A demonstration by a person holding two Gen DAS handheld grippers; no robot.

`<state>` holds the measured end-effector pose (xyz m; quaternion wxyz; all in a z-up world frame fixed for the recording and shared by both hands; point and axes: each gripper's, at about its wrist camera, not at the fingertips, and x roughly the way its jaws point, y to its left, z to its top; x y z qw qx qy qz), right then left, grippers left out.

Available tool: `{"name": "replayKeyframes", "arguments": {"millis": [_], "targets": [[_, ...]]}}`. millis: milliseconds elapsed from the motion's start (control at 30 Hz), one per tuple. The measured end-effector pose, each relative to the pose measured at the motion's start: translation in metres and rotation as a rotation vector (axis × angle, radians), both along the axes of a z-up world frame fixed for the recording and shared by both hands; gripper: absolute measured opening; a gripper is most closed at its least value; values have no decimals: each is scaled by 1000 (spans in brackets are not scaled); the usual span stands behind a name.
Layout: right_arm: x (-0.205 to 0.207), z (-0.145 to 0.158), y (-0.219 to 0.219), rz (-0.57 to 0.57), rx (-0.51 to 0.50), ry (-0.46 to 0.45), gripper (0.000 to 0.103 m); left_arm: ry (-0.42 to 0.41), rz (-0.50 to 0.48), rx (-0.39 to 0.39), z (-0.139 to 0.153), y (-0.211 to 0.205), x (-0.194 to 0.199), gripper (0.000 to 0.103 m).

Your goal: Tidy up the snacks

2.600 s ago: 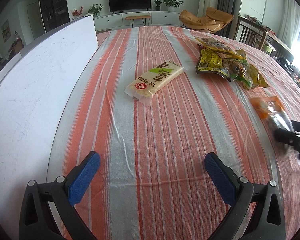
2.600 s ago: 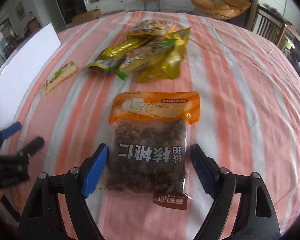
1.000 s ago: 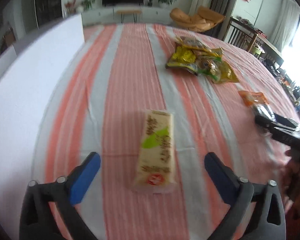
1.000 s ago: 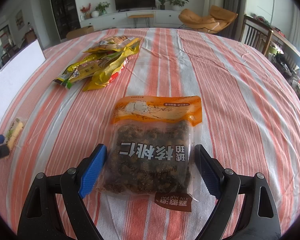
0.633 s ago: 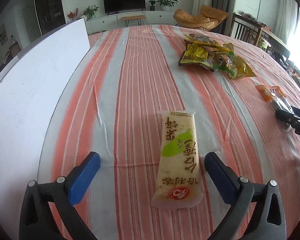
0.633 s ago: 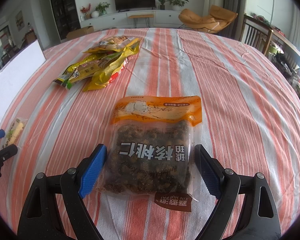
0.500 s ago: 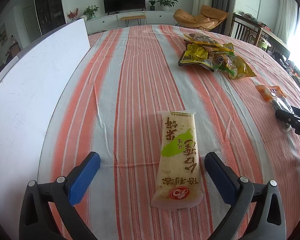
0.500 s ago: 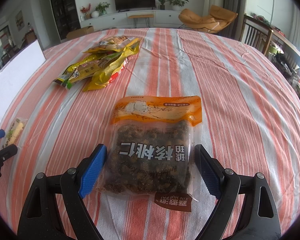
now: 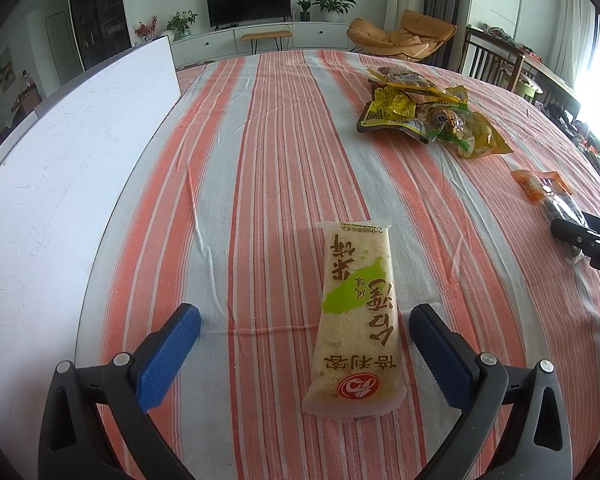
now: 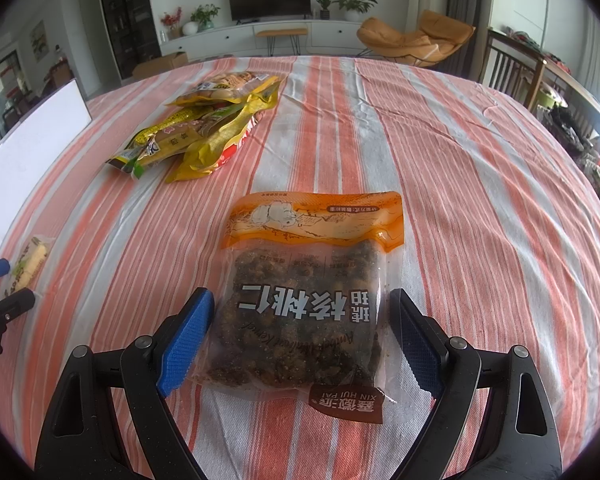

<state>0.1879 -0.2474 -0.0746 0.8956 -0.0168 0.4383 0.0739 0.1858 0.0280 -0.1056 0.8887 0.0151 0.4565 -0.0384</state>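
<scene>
On striped cloth (image 10: 480, 184), one walnut bag (image 10: 306, 300), one rice-cracker pack (image 9: 356, 312)

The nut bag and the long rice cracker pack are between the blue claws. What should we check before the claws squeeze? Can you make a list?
1. Nut bag lies between the right gripper pads, which flank its sides: ok.
2. Right jaws open, not yet pressing the bag: ok.
3. Rice cracker pack centred in the left gripper: not ok, it lies nearer the right pad.
4. Left jaws open wide enough for the pack: ok.
5. Yellow snack pile apart from both grippers: ok.
6. Where the snacks should go: cannot tell.
</scene>
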Motion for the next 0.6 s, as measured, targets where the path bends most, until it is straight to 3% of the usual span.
{"name": "replayKeyframes", "arguments": {"millis": [600], "targets": [[0, 0, 0, 0, -1, -2, 90, 0, 0, 0, 0, 0, 0, 103]]}}
